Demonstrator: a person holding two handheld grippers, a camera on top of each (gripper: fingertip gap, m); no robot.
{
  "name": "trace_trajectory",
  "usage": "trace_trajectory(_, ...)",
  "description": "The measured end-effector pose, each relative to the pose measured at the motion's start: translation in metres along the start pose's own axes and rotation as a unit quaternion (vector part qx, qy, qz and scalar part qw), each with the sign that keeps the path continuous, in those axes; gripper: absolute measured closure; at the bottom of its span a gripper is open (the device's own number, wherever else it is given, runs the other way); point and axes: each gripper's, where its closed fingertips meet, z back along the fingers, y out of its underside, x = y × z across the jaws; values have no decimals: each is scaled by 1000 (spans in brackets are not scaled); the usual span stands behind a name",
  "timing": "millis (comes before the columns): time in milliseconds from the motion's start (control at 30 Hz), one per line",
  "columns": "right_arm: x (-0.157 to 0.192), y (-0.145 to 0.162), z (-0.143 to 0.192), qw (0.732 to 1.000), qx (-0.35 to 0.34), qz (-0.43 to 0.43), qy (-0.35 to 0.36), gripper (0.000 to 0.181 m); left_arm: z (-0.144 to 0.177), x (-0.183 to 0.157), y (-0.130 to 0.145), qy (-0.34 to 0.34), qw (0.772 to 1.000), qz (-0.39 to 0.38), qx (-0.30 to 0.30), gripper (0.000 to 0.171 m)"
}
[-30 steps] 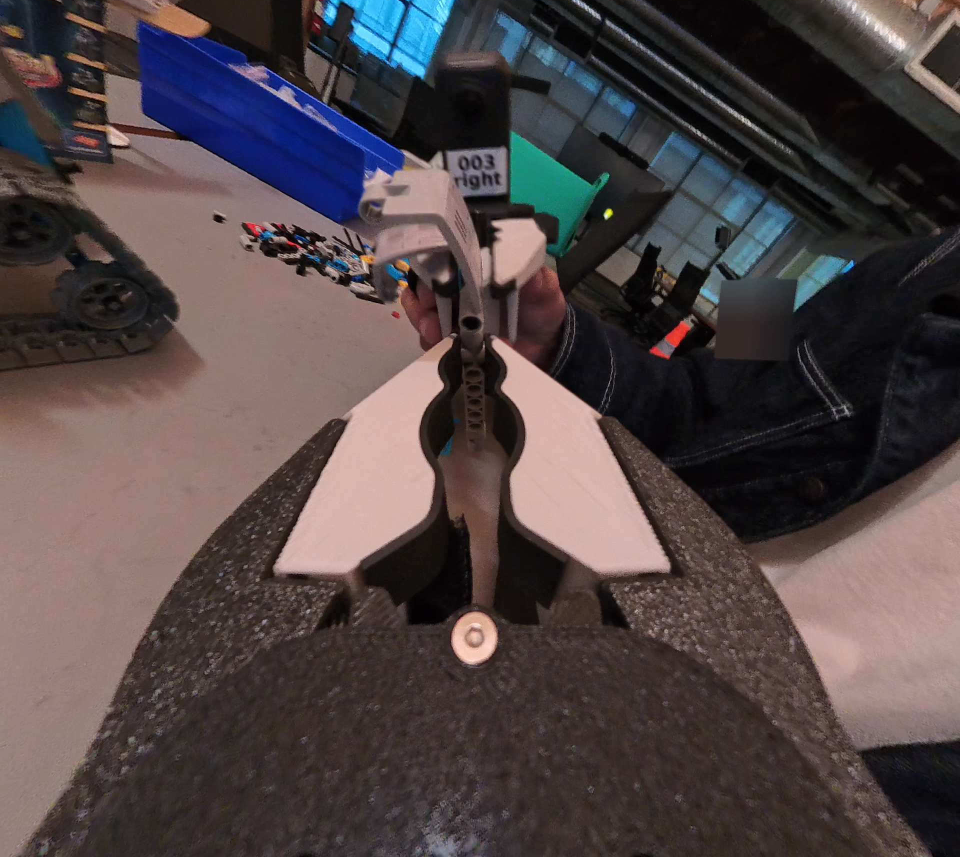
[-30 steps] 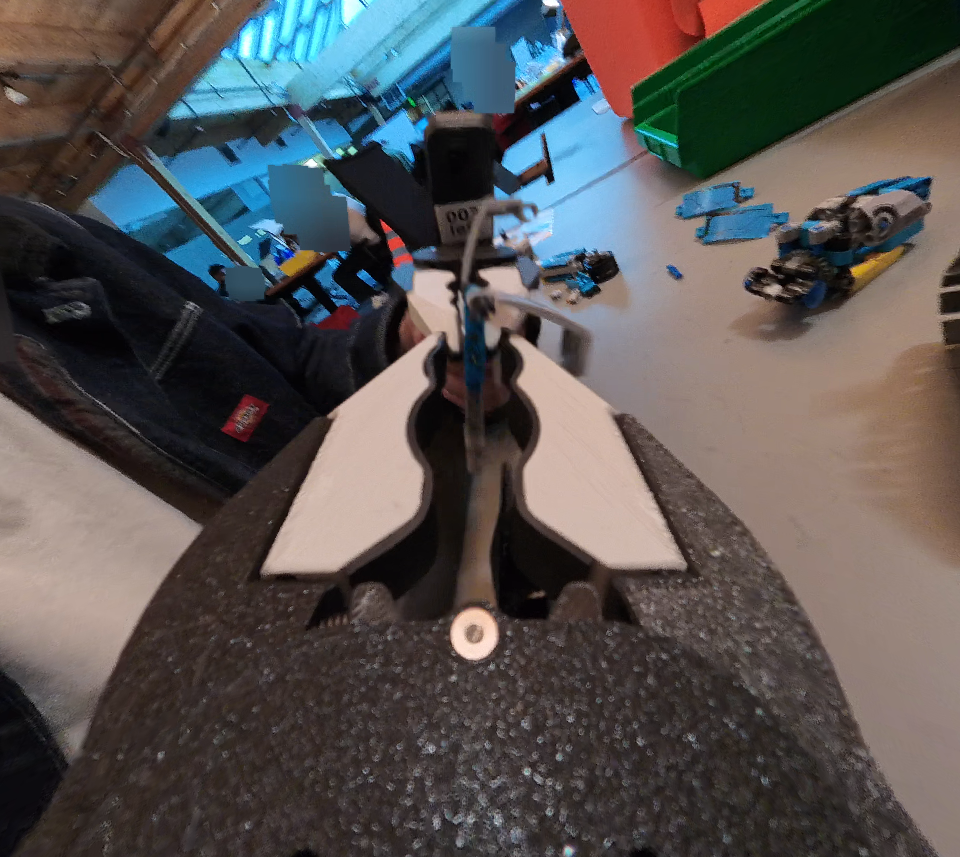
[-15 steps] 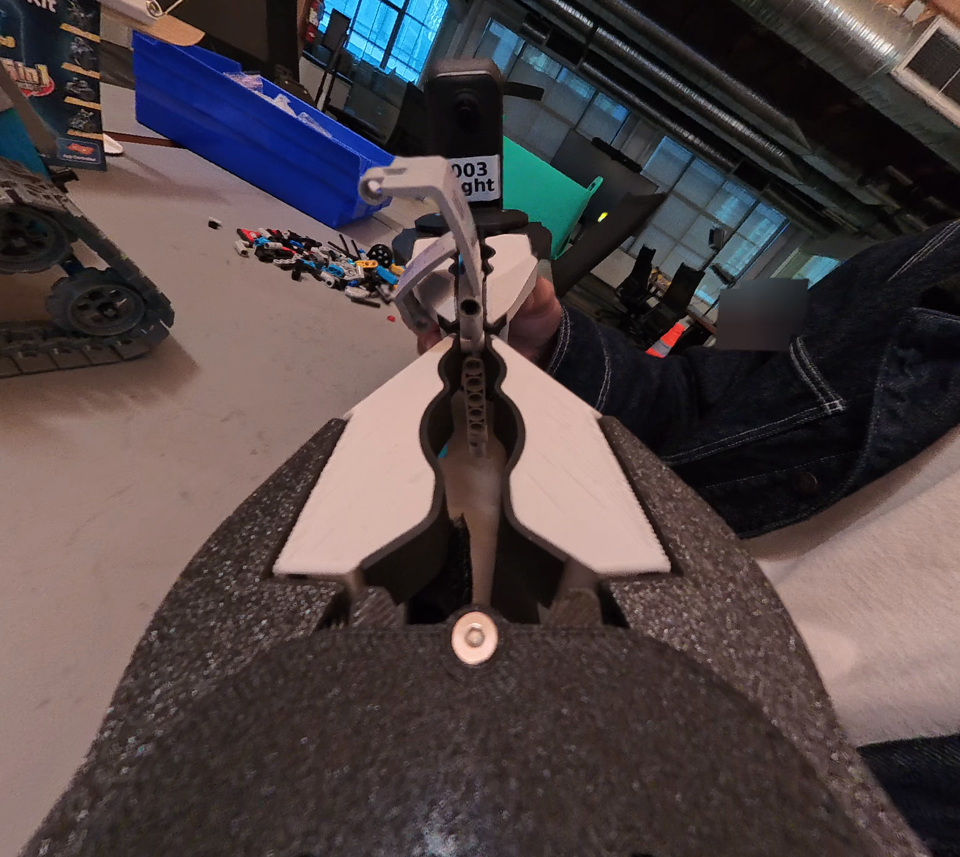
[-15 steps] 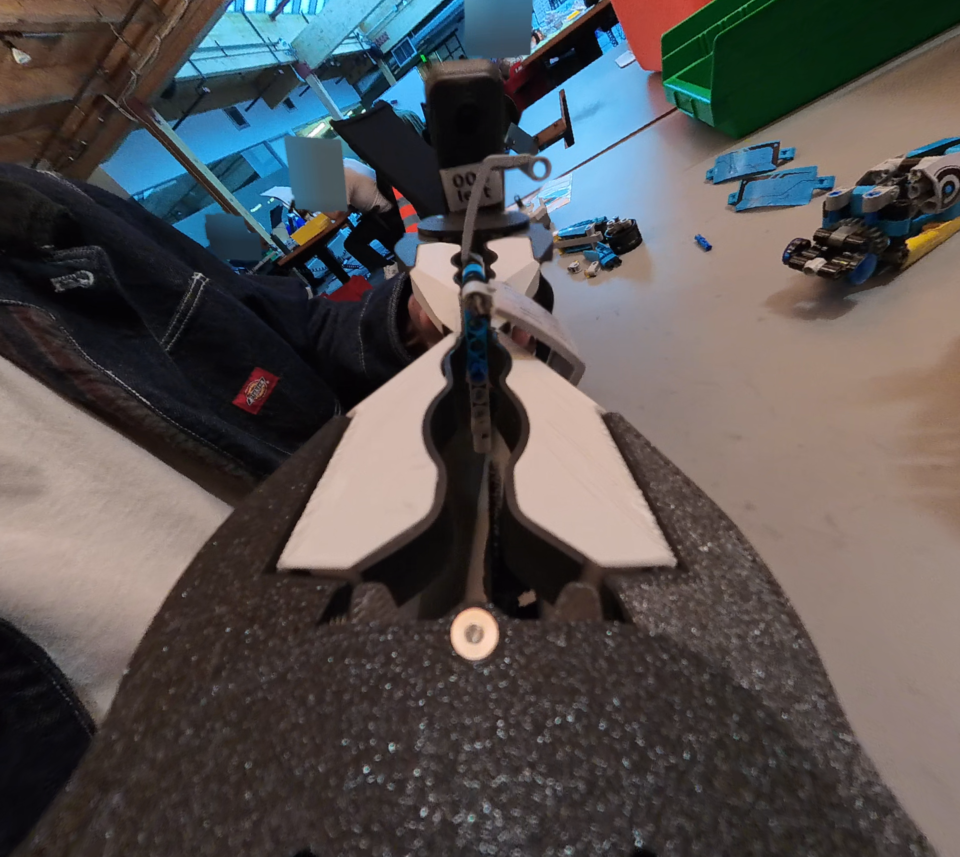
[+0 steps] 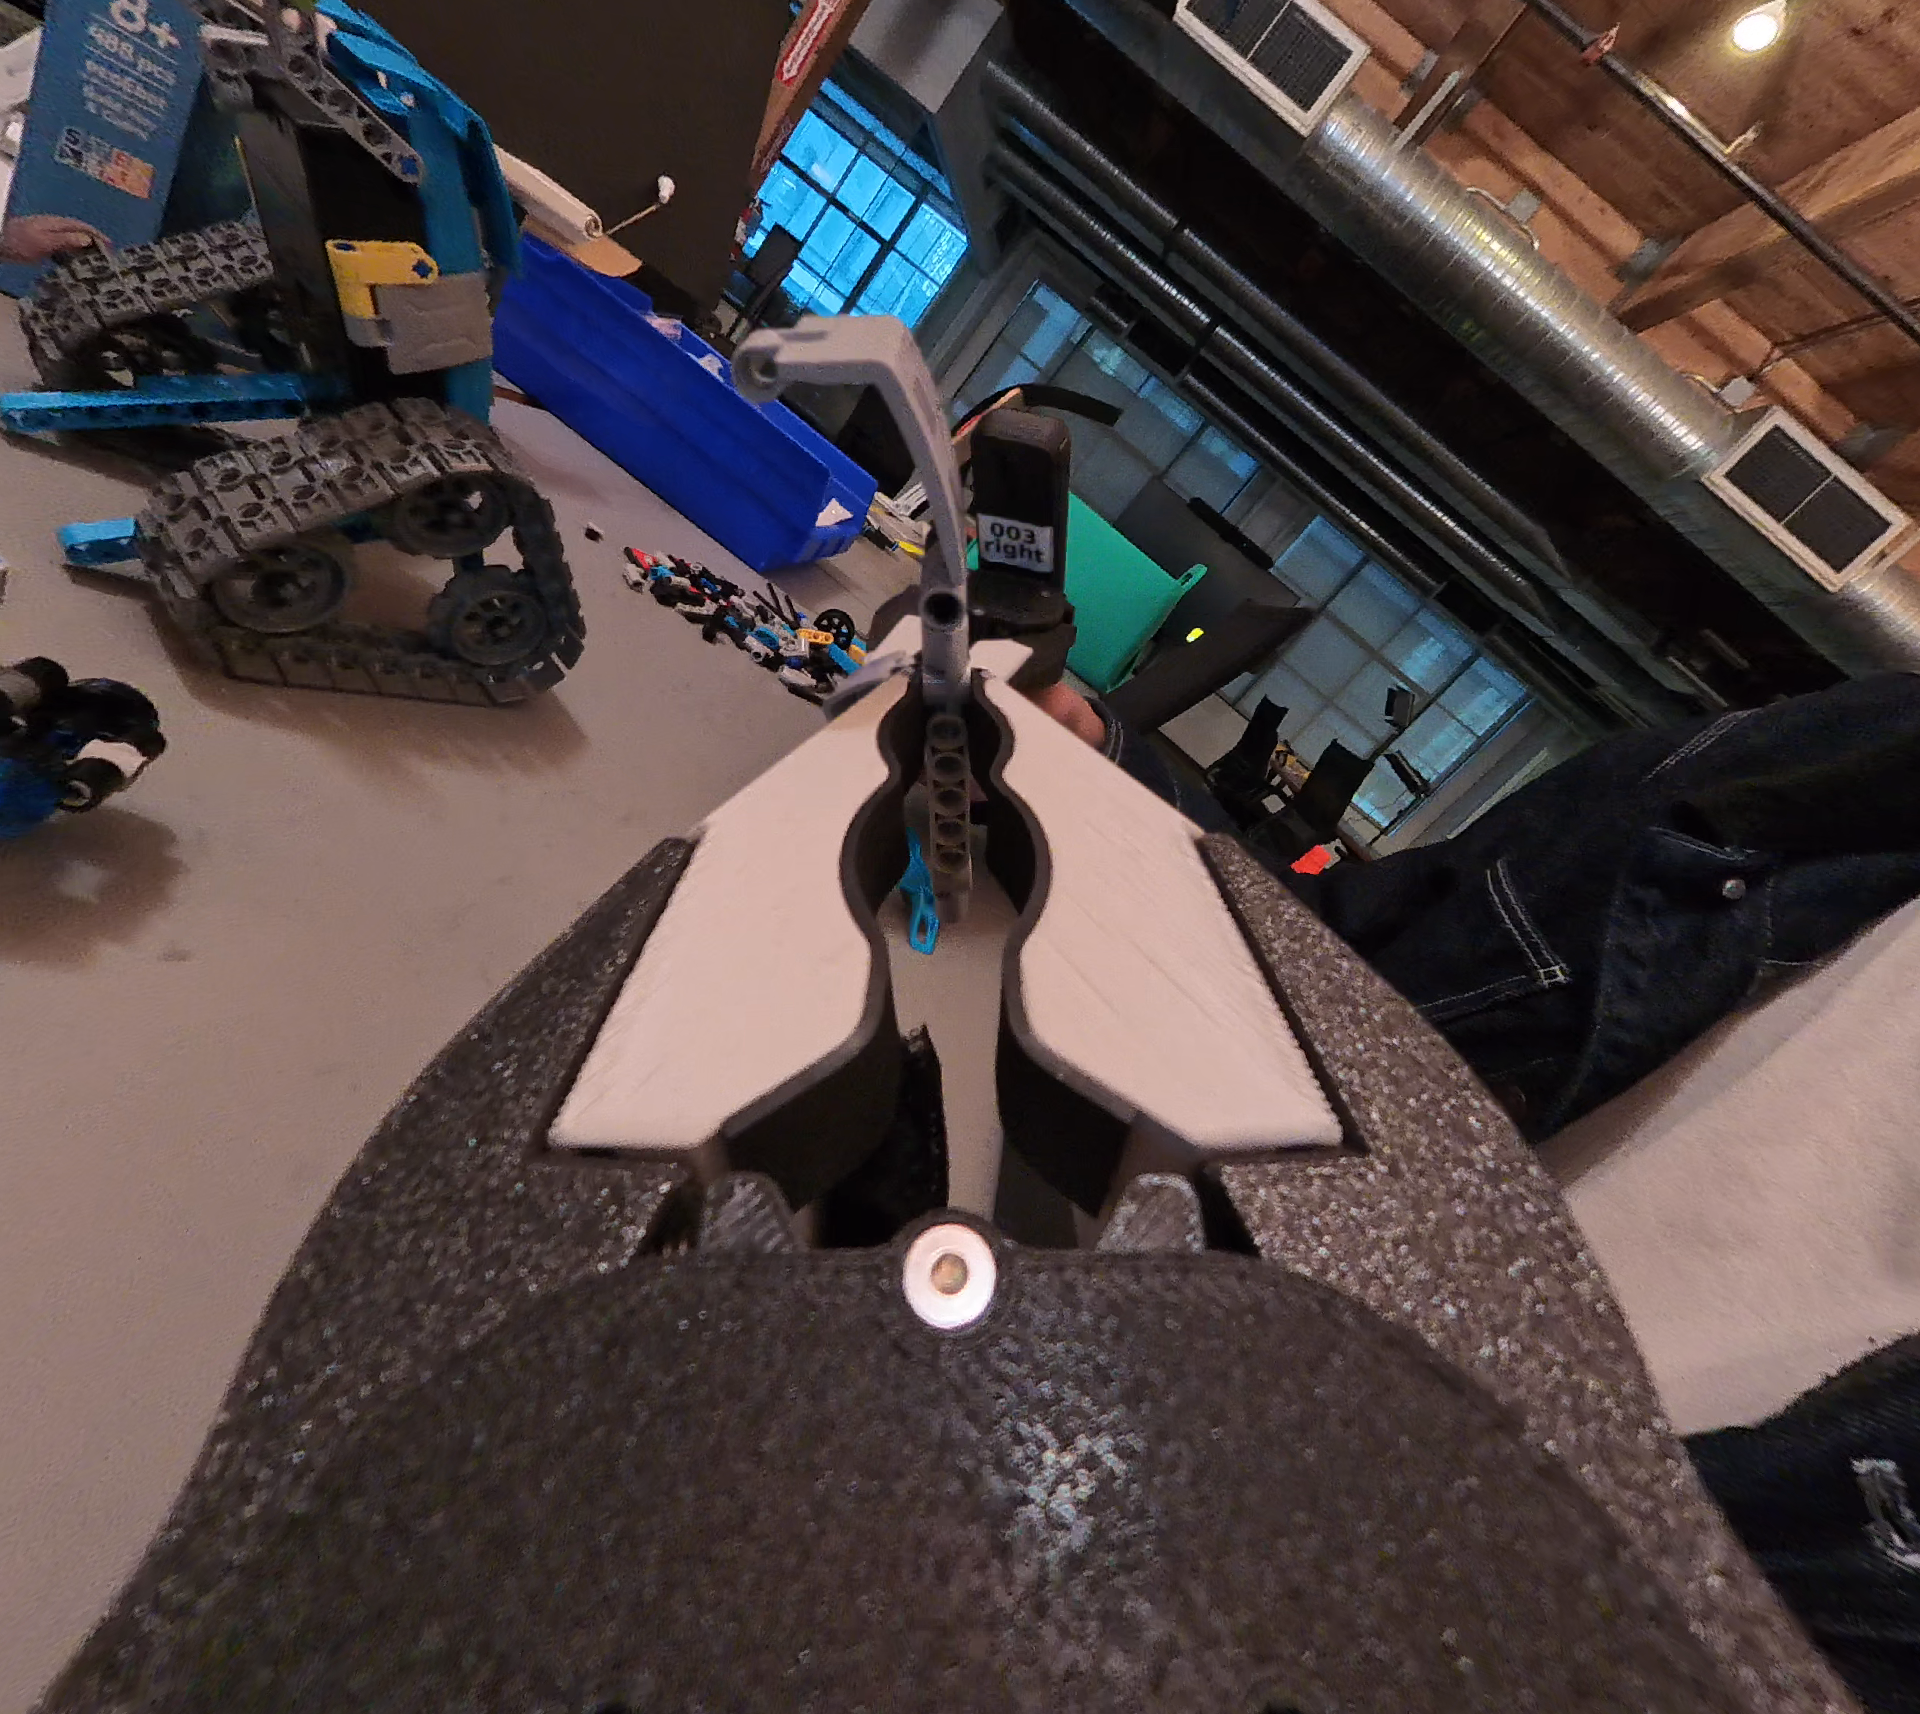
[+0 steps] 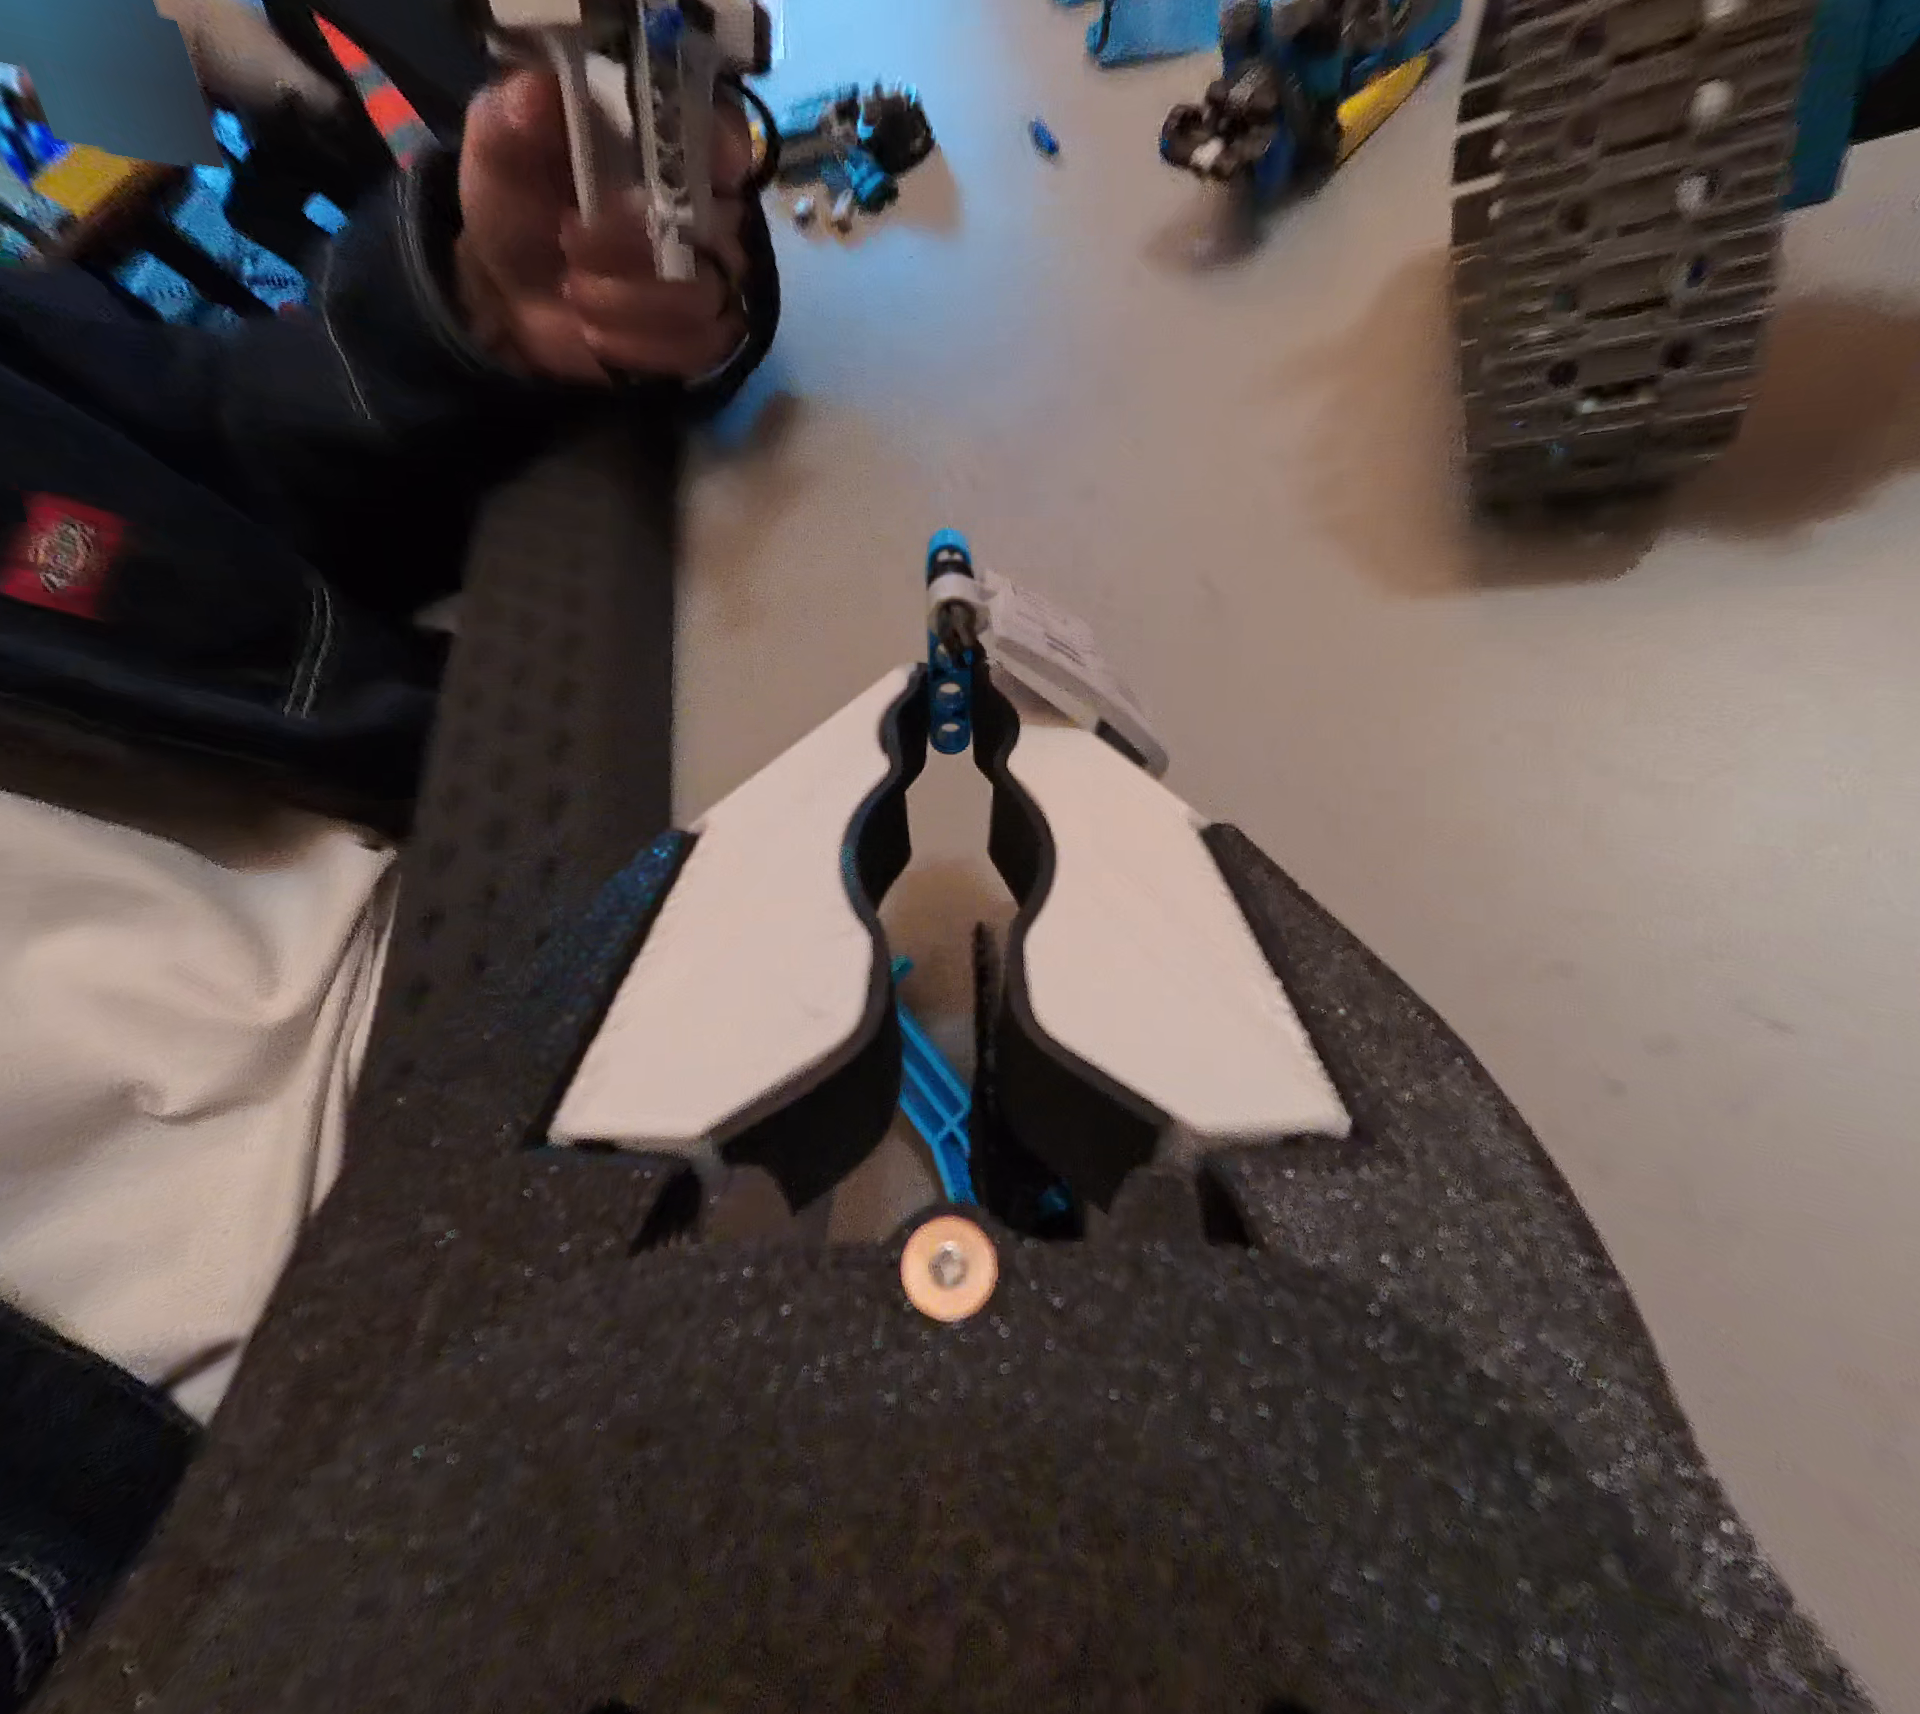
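Pinching a grey curved beam (image 5: 914, 459) in my left claw (image 5: 948, 708) and a blue beam assembly (image 6: 951, 656) in my right claw (image 6: 951, 708), I should grip firmly above the bench (image 6: 1351, 833).

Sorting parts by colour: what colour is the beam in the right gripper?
Blue beam, clearest in the right wrist view.

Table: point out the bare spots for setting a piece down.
Bare table lies between the tracked vehicle and the left gripper. More bare table surface shows in the right wrist view, beside the track. Crowded: the loose parts pile by the blue bin.
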Motion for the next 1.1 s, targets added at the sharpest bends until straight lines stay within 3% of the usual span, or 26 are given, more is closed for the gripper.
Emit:
trace_trajectory(167, -10, 23, -12, 996, 71, 36, 46, 172, -12, -10, 11, 21, 1000, 3, 21, 166)
trace_trajectory(233, -13, 29, -13, 994, 91, 38, 55, 154, -18, -14, 17, 26, 999, -2, 33, 166)
trace_trajectory(333, -13, 17, -3, 995, 62, 38, 63, 143, -25, -20, 25, 30, 998, -19, 50, 166)
trace_trajectory(433, 7, -21, 8, 999, -42, 18, 28, 144, -30, -26, 31, 33, 997, -43, 62, 166)
trace_trajectory(533, 62, -62, -2, 984, -150, -2, -99, 152, -38, -35, 36, 44, 995, -62, 67, 166)
trace_trajectory(667, 87, -63, -24, 977, -143, -19, -159, 158, -44, -37, 40, 39, 994, -71, 70, 166)
trace_trajectory(933, 87, -62, -29, 979, -143, -10, -144, 178, -46, -41, 44, 49, 992, -79, 80, 166)
trace_trajectory(1100, 88, -63, -27, 977, -148, -15, -151, 180, -46, -43, 45, 51, 992, -85, 82, 166)
